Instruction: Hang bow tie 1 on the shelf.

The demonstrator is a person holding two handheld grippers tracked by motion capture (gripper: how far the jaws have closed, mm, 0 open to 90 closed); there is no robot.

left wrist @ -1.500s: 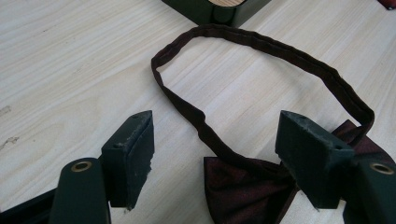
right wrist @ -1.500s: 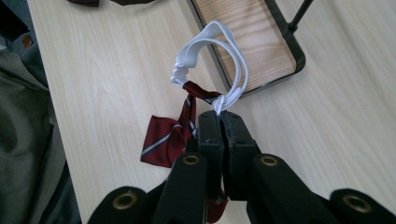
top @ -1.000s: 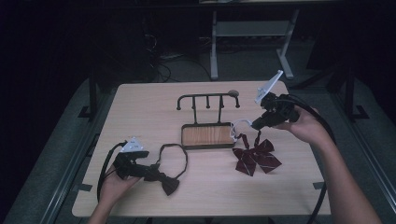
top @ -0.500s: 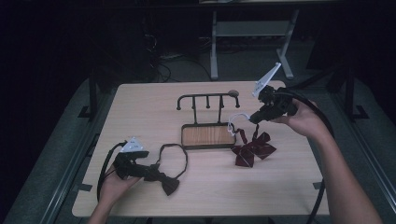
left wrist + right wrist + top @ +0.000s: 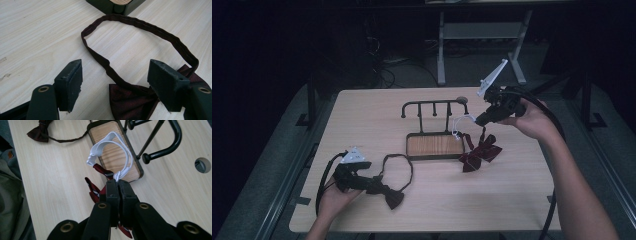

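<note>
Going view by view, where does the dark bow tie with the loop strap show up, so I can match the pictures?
High view: dark bow tie lies at lower left, before the left gripper.
Left gripper view: its knot sits between the open jaws, strap looping ahead.
Right gripper view: top left corner.
Shared landmark: the wooden stand base.

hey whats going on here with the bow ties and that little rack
A person works two handheld claws at a pale wooden table. The right claw is shut on the white elastic loop of a dark red striped bow tie, lifting it beside the black metal rack with a wooden base. The left claw sits open around a plain dark maroon bow tie lying flat on the table.
</note>
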